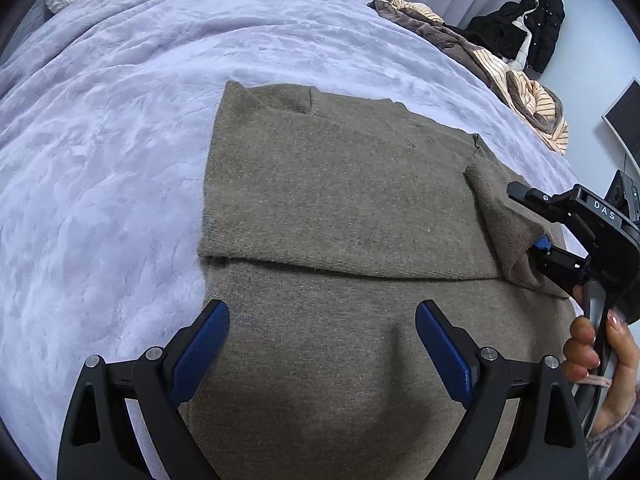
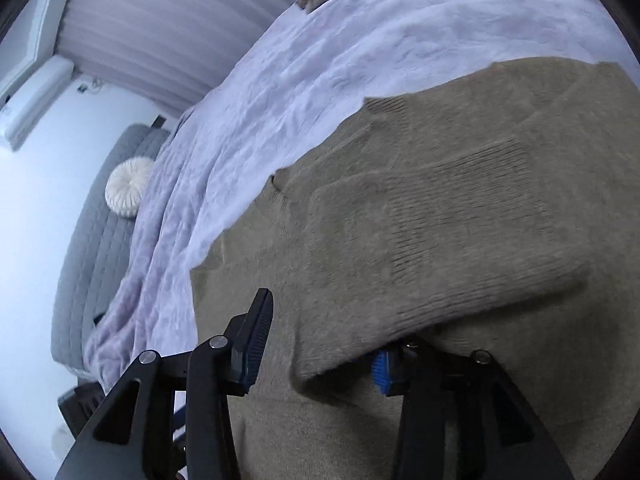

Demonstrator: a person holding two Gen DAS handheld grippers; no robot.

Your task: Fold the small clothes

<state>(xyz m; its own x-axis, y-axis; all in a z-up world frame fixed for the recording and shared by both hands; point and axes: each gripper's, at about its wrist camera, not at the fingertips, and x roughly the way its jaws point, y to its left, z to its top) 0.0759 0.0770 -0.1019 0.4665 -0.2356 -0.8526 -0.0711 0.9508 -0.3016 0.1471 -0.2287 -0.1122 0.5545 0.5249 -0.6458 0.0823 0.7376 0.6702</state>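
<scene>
A brown knit sweater (image 1: 340,208) lies partly folded on the lavender blanket (image 1: 120,140). My left gripper (image 1: 322,340) is open and empty, low over the sweater's near part. My right gripper (image 1: 524,220) is at the sweater's right side, jaws apart, with a sleeve (image 1: 508,216) draped over its lower finger. In the right wrist view the right gripper (image 2: 320,340) is open, and the sleeve (image 2: 420,248) lies over its right finger, hiding the fingertip.
A pile of brown and striped clothes (image 1: 500,68) lies at the bed's far right. A black coat (image 1: 532,28) hangs on the wall. A white round pillow (image 2: 128,188) rests on the grey headboard (image 2: 100,240). A monitor (image 1: 626,116) stands at the right.
</scene>
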